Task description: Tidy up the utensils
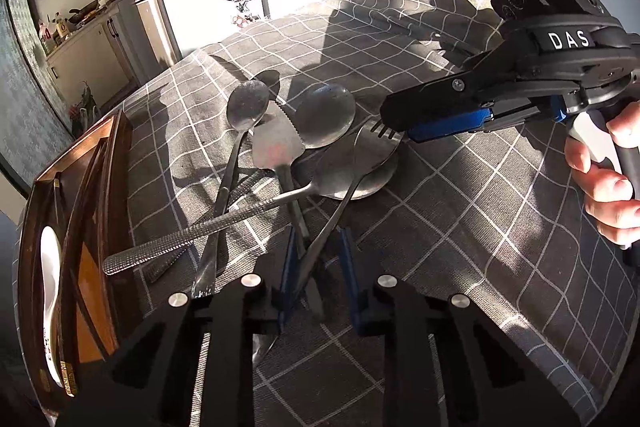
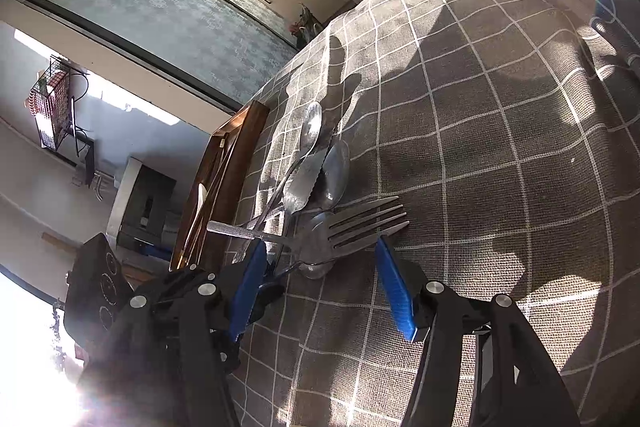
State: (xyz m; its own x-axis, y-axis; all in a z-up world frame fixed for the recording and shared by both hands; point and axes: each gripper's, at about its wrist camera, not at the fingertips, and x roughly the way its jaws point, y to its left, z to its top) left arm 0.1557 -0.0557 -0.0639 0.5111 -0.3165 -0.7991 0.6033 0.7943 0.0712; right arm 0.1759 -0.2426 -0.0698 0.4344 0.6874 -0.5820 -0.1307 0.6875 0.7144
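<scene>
On the grey checked tablecloth (image 1: 460, 227), my left gripper (image 1: 318, 267) is clamped on the steel fork's handle (image 1: 320, 247) in the utensil pile; my right gripper (image 2: 320, 269) is spread around the fork tines (image 2: 360, 223), not gripping.

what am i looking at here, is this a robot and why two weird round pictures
No robot: a person holds a two-finger gripper in each hand, each with a fisheye camera looking along its fingers. One picture is from the left gripper, the other from the right gripper, whose hand shows in the left view. On the checked cloth lies a pile of spoons, a fork and a serrated server; a wooden tray beside it holds a white spoon and chopsticks. The left jaws straddle the fork's handle; whether they pinch it I cannot tell. The right gripper is open by the fork's prongs, holding nothing.
</scene>
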